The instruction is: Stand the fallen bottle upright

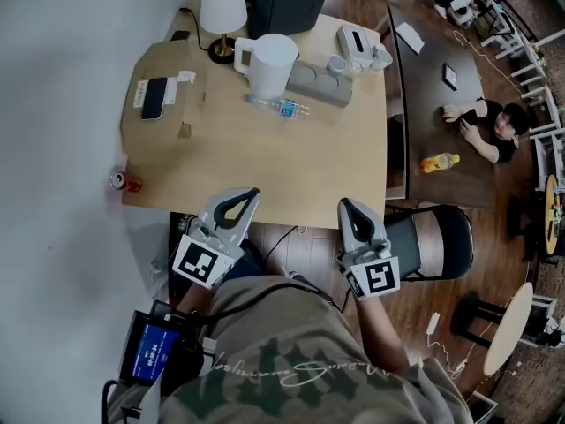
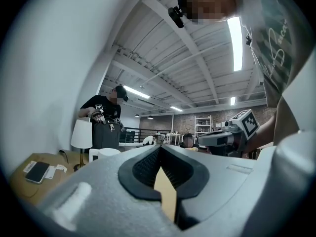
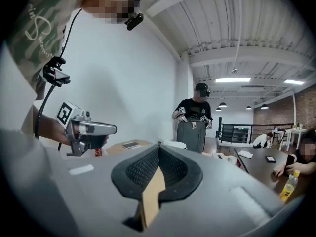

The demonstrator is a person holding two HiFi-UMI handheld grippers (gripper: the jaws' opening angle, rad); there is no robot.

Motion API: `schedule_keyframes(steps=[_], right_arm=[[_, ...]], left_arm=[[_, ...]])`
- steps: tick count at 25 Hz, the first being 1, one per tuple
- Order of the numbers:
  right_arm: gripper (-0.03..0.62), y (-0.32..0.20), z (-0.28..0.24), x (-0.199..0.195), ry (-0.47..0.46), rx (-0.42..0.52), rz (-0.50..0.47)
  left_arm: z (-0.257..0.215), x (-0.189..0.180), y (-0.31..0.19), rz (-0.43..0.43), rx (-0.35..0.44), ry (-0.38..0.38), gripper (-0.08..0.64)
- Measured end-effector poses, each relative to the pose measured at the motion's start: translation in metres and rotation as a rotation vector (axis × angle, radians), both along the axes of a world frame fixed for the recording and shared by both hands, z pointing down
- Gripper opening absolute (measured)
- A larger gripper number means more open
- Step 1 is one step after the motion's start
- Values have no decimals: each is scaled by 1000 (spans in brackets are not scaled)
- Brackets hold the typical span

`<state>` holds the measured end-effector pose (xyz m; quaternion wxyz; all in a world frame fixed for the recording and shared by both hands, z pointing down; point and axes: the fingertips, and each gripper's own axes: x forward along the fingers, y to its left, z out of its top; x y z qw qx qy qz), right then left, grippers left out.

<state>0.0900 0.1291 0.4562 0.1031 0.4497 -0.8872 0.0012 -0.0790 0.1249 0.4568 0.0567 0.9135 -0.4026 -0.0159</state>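
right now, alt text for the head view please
A clear water bottle lies on its side on a wooden table, near a white jug and a lamp. By its near edge hover the left gripper and right gripper, both shut and empty.

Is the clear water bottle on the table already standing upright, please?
No, the clear water bottle lies on its side on the table, just in front of the white pitcher.

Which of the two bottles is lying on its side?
The clear water bottle on the light table, beside the white pitcher; the yellow bottle on the dark table stands upright.
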Motion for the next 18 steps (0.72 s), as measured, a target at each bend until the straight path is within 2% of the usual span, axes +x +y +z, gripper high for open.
schedule_keyframes(steps=[3, 7, 12, 18], right_arm=[[3, -9, 5, -9, 21, -29, 29], [3, -15, 17, -20, 43, -79, 43], [3, -30, 35, -23, 39, -116, 72], [3, -71, 38, -25, 16, -85, 30]], left_arm=[[2, -13, -13, 10, 3, 19, 2], [6, -29, -30, 6, -38, 45, 2], [16, -41, -41, -6, -55, 42, 2], [16, -44, -59, -67, -77, 8, 2]])
